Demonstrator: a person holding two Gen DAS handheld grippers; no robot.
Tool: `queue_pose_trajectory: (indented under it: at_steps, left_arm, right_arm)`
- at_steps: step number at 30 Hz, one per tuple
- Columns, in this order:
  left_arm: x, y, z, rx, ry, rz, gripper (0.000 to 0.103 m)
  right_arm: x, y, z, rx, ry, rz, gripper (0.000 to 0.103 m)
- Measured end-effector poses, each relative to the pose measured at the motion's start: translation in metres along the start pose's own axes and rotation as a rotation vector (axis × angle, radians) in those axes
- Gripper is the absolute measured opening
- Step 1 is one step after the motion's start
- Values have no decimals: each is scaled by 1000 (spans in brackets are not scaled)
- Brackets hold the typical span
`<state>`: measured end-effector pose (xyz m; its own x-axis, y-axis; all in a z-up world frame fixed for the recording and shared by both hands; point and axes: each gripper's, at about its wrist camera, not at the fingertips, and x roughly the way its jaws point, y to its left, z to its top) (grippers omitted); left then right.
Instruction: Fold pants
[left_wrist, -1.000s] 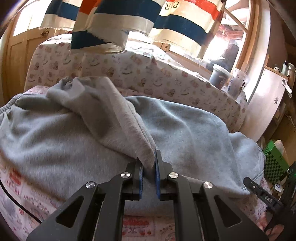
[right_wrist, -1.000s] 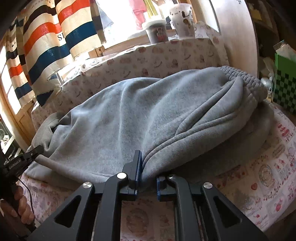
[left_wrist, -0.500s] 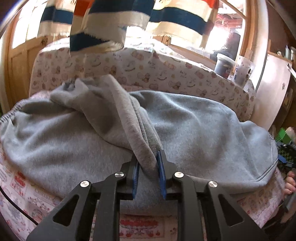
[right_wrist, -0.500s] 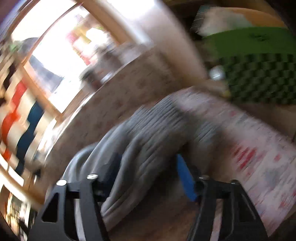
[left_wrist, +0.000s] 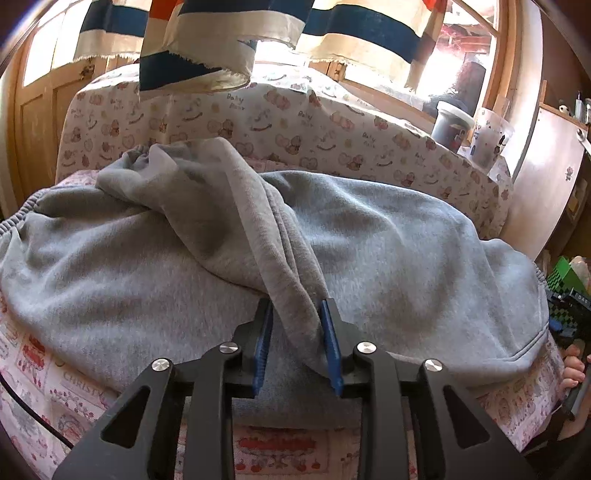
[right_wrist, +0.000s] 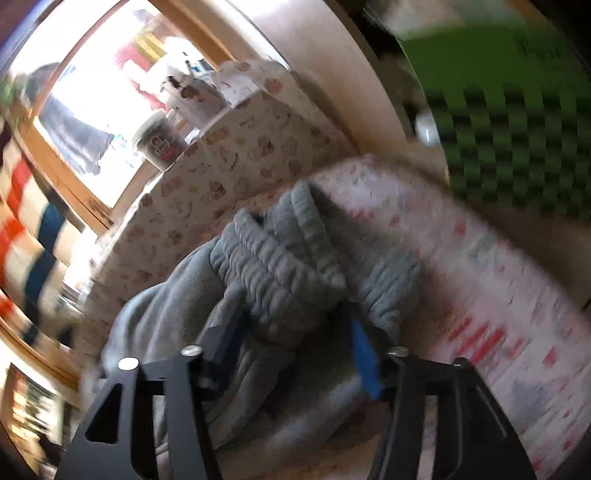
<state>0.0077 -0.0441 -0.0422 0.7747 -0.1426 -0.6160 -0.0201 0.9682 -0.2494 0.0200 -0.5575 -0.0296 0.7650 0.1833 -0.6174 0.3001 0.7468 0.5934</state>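
Observation:
Grey sweatpants (left_wrist: 388, 258) lie spread across a print-covered surface, with one part folded over the middle as a raised ridge. My left gripper (left_wrist: 296, 308) sits at the near end of that ridge. Its jaws are opening, the fold hangs loosely between the blue pads (left_wrist: 263, 343), and a gap shows on the left side. In the right wrist view, which is tilted and blurred, the ribbed elastic waistband (right_wrist: 280, 266) bunches between the wide-set fingers of my right gripper (right_wrist: 295, 317), which is open. A person's hand (left_wrist: 572, 369) shows at the right edge of the left wrist view.
A padded back (left_wrist: 295, 122) with a bear print rises behind the pants. A striped curtain (left_wrist: 207, 70) hangs above it, and cups (left_wrist: 450, 122) stand on the sill. At the right stand a green checkered box (right_wrist: 517, 129) and a wooden cabinet (left_wrist: 546, 177).
The left jaws have parted and loosened their hold on the fold. The right gripper let go of the pants' edge, swung right with a roll, and now straddles the waistband with wide jaws.

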Motion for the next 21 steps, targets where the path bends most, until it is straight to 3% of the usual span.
queue_pose_trajectory:
  at_steps: [2,6,7,8,14,18,21]
  left_arm:
    - [2,1,1,-9,8,-3,29]
    - [2,-3,0,5,15,-5,29]
    - [2,-4,0,13,14,-3,29]
    - [2,-5,0,21,13,2,29]
    - [1,-5,-1,22,12,2,29]
    - [2,-4,0,16,15,-5,30]
    - [2,-4,0,17,18,-7,30]
  right_arm:
    - [7,-2,-2,36,21,30,61]
    - [16,3,4,43,-24,48,61]
    - [17,3,6,55,-32,55,57]
    - [14,3,9,72,-59,61,44]
    - [-8,22,11,-22,-122,-20,26]
    - [-42,38,-2,-114,-233,-75,23]
    - [-69,34,-16,-110,-321,-93,23]
